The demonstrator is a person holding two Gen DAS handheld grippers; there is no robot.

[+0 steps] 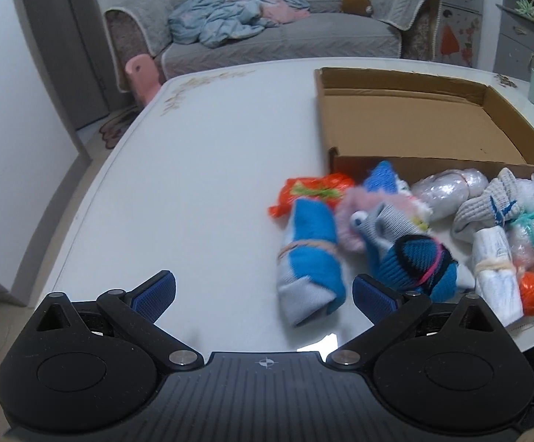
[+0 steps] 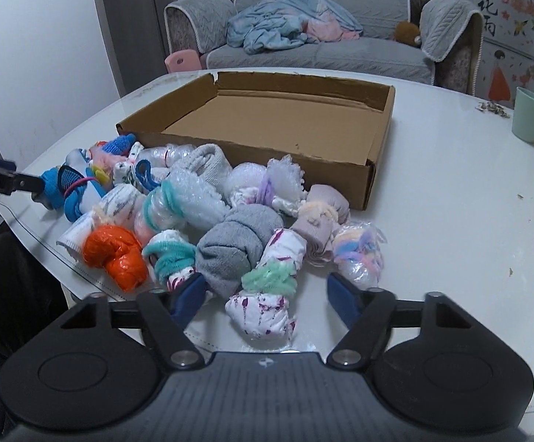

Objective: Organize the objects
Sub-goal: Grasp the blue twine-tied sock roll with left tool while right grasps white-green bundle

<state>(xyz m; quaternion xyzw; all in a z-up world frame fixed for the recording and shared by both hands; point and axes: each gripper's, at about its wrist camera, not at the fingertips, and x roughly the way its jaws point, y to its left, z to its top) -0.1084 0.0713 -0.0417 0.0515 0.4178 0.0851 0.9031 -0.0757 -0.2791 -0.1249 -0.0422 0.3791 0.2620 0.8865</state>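
— While I am looking along my left tongs (image 1: 263,296), I am keeping them spread wide and gripping nothing, hovering over a bare patch of the white table (image 1: 193,169).
— Why are you hanging there and not over the heap?
— I am lining up on the blue-and-white sock roll (image 1: 309,261), which is lying just ahead and a little to the right of the gap, at the near edge of the pile. Spread wide, the tongs could take its width. The cardboard box (image 1: 407,118) is standing empty behind the pile, its open top ready for the bundles.
— And along the other pair?
— My right tongs (image 2: 267,296) are standing half open, and the white bundle with purple marks and a green tie (image 2: 263,304) is lying between the two blue pads. I am seeing bare table on either side of it, so I am judging it bracketed, not yet gripped. The rest of the bundles are crowding against the front wall of that box (image 2: 340,154), close to where they probably belong.
— Is the left pair showing there?
— Yes, its tip is poking in at the left edge, beside the blue bundle with the pink band (image 2: 64,191).
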